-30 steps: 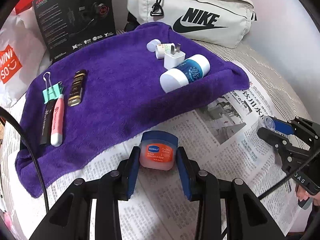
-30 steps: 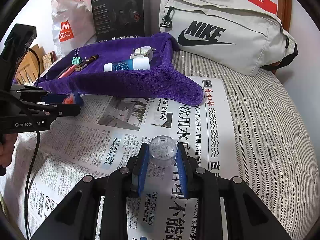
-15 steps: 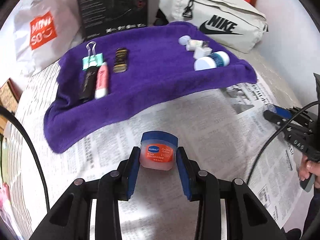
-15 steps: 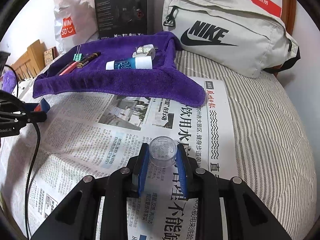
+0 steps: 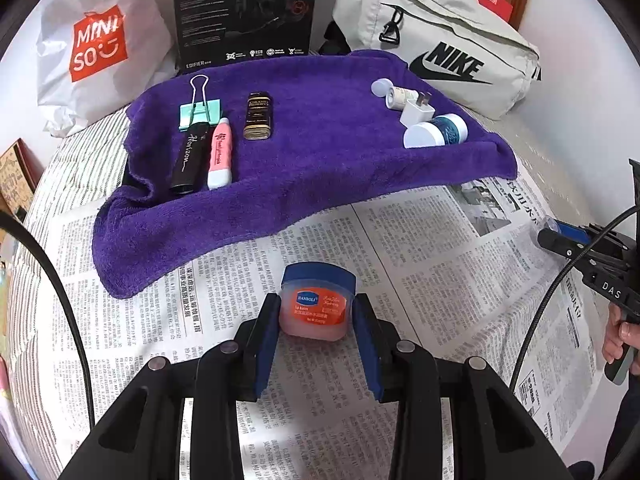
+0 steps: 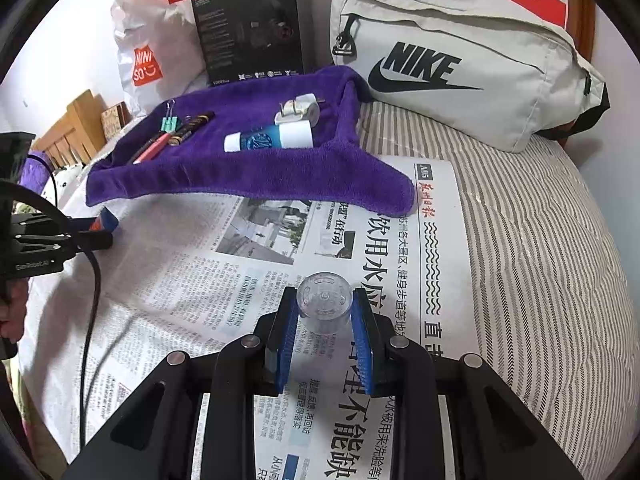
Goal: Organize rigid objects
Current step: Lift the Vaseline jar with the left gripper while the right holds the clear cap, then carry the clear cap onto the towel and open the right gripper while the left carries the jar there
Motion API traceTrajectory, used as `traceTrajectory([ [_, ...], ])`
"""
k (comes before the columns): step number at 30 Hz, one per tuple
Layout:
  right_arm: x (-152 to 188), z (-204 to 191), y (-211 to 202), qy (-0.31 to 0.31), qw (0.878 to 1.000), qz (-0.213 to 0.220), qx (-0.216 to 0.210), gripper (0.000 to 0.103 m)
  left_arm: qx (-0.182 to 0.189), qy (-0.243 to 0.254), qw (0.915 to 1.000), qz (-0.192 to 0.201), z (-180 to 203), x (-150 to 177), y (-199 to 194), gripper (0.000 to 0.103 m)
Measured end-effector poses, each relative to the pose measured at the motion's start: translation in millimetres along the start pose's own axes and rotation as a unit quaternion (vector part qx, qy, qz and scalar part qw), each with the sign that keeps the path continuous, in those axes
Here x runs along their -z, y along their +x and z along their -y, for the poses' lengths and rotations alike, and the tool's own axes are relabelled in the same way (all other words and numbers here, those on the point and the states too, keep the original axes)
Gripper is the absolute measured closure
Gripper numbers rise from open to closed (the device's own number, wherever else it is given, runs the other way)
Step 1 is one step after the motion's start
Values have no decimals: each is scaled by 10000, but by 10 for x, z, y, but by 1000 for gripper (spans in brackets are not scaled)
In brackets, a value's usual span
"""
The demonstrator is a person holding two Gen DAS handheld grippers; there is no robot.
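Observation:
My left gripper (image 5: 316, 320) is shut on a small orange lip-balm jar (image 5: 316, 308) with a blue lid, held over the newspaper (image 5: 420, 264). My right gripper (image 6: 325, 312) is shut on a clear plastic cap (image 6: 325, 304), also over the newspaper (image 6: 224, 280). A purple towel (image 5: 320, 168) lies beyond. On its left lie a teal binder clip (image 5: 199, 110), a black tube (image 5: 190, 158), a pink tube (image 5: 220, 154) and a dark gold case (image 5: 258, 116). On its right lie a white charger plug (image 5: 416, 112), a small white bottle (image 5: 394, 94) and a blue-and-white bottle (image 5: 436, 132).
A grey Nike bag (image 6: 460, 60), a black headphone box (image 5: 246, 12) and a white Miniso bag (image 5: 96, 44) stand behind the towel. Striped bedding (image 6: 540, 260) lies right of the newspaper. The right gripper shows at the left wrist view's right edge (image 5: 580, 244).
My left gripper has pulled back from the towel with the jar, so the whole towel now shows. My right gripper has barely moved, still holding the cap.

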State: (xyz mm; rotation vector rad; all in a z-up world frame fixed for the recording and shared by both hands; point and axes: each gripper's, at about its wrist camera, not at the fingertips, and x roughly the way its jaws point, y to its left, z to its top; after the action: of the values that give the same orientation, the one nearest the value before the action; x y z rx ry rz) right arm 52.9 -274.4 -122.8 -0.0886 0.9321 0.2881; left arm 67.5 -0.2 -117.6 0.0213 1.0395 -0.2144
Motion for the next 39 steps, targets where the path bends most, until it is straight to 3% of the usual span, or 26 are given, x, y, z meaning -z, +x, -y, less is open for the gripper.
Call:
traceTrajectory([
  [25,-730,-406,-54,-417,9968,265,-623,76,-90,-270,9996,32,-291,-201,-235,68],
  [39,-1521,-497,543,-627,9959,186,-619,76,-221,-442,9988,29,-522,-403,-232,68],
])
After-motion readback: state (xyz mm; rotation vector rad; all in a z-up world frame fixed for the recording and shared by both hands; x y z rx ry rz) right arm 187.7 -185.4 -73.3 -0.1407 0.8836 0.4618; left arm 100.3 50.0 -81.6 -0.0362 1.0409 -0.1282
